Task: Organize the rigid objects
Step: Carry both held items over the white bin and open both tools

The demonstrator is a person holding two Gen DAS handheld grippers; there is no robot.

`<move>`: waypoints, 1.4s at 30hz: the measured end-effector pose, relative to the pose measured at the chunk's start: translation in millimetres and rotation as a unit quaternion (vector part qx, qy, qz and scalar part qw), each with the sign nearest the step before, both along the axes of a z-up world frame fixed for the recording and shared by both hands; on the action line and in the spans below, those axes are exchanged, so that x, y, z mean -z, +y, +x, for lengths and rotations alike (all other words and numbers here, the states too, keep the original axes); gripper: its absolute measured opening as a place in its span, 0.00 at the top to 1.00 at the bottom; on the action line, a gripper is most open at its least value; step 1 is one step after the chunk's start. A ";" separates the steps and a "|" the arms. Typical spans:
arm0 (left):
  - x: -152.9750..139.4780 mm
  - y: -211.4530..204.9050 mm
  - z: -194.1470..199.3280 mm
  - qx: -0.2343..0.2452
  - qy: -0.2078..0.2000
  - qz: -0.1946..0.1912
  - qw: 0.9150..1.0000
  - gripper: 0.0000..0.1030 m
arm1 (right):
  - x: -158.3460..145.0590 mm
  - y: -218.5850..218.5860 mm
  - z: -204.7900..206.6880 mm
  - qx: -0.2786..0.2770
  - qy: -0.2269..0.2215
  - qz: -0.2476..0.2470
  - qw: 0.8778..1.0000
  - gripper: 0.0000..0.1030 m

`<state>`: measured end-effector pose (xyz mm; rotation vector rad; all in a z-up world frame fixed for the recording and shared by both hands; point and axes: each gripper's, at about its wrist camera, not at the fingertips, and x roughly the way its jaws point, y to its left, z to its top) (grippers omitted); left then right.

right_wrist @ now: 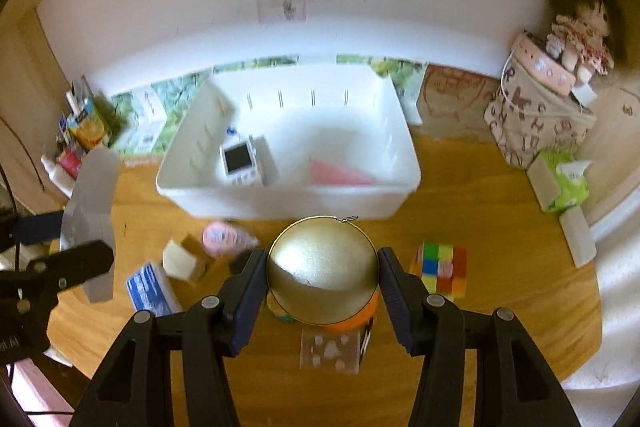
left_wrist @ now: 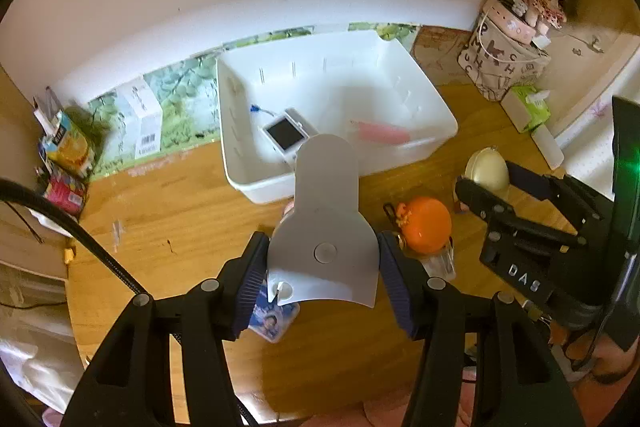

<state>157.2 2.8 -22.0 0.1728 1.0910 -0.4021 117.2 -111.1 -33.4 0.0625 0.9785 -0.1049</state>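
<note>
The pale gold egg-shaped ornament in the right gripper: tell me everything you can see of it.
The pale gold egg-shaped ornament looks smooth, with a pearly sheen, a thin seam rim and a small metal ring at its top. The right gripper holds it by its sides above the wooden table, just short of the white plastic bin. It hides part of an orange ball.

Left hand-held gripper [left_wrist: 322, 259] clamps grey scraper [left_wrist: 325, 227] — white bin [left_wrist: 240, 171] beyond.

Both wrist views above (shared) white bin [left_wrist: 436, 119]
</note>
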 end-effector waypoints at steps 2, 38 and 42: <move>-1.8 -1.1 8.2 -0.004 -0.004 0.001 1.000 0.43 | -3.5 -3.0 8.1 0.001 -0.007 0.008 1.000 0.46; 66.2 -28.1 127.6 -0.032 -0.026 -0.110 0.993 0.43 | 66.8 -50.3 128.2 -0.036 -0.095 0.062 0.993 0.46; 71.3 -31.4 133.5 -0.031 -0.023 -0.114 0.993 0.43 | 75.2 -56.0 133.0 -0.025 -0.093 0.081 0.992 0.46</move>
